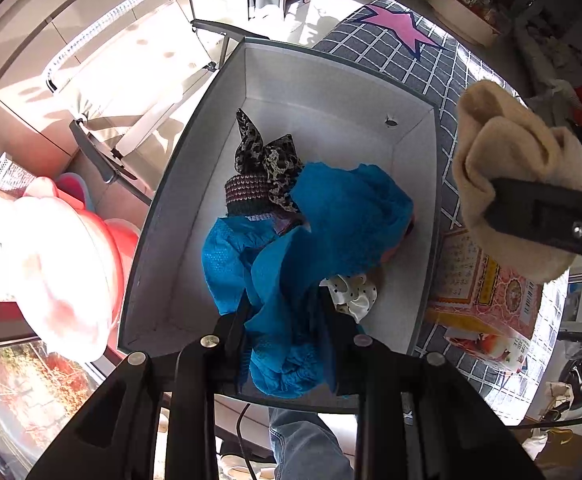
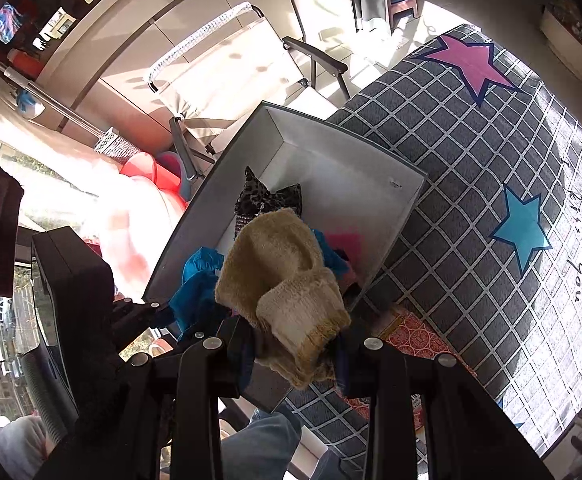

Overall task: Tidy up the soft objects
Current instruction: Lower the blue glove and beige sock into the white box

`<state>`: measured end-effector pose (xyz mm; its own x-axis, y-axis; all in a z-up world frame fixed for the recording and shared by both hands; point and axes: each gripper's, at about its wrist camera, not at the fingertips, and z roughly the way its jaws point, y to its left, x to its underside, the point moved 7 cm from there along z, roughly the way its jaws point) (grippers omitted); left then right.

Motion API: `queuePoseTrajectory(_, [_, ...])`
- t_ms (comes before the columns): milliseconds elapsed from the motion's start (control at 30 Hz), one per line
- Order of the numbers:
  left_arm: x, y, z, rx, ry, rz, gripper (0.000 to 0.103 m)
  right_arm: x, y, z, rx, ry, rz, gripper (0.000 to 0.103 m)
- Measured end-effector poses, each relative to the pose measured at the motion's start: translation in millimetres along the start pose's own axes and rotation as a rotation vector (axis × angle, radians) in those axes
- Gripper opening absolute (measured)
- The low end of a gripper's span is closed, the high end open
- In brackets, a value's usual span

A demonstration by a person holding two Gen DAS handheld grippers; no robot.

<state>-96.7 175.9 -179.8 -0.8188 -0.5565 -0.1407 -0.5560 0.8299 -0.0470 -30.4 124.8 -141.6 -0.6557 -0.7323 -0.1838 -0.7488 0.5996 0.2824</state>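
Both grippers grip cloth: the left gripper point(image 1: 281, 322) pinches a blue garment point(image 1: 311, 224) inside the grey box point(image 1: 163, 216). At the box's near right, the right gripper point(image 2: 295, 350) clamps a tan sock point(image 2: 287, 280).

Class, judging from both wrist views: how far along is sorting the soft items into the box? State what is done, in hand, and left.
Done: a leopard-print cloth, a knitted band and a polka-dot piece lie inside the grey box.
In hand: the left gripper pinches the blue fabric over the box; the right gripper grips a tan sock.
Left: release both into the box.
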Motion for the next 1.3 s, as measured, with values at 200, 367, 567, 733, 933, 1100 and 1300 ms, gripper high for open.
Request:
queuePoseTrajectory(200, [-1.4,0.7,3.1,0.0,0.007,0.001,0.031,-4.2,-1.9,0.9,0.006,0.001,0.001,0.033])
queuePoseTrajectory(367, [-1.7,0.7,4.3,0.001,0.01,0.0,0.031,-6.8,-2.3,1.7,0.007,0.002,0.0,0.033])
queuePoseTrajectory(567, [-1.7,1.7,6.2,0.002,0.012,-0.004,0.032,-8.2,-4.4,6.1,0.003,0.013,0.009,0.033])
queuePoseTrajectory(733, [-2.3,1.9,6.9,-0.002,0.013,-0.006,0.032,-8.6,-5.9,7.2,0.004,0.015,0.012,0.033])
queuePoseTrajectory(933, [-2.2,1.1,7.9,-0.003,0.015,-0.007,0.032,-9.8,-7.2,9.1,0.006,0.017,0.013,0.033])
queuePoseTrajectory(1100, [-2.0,1.1,11.0,-0.004,0.023,-0.01,0.032,-11.3,-9.4,13.4,0.008,0.026,0.018,0.033])
queuePoseTrajectory(1300, [-3.7,4.7,11.8,-0.004,0.024,-0.028,0.033,-14.2,-11.4,16.8,0.02,0.033,0.013,0.033])
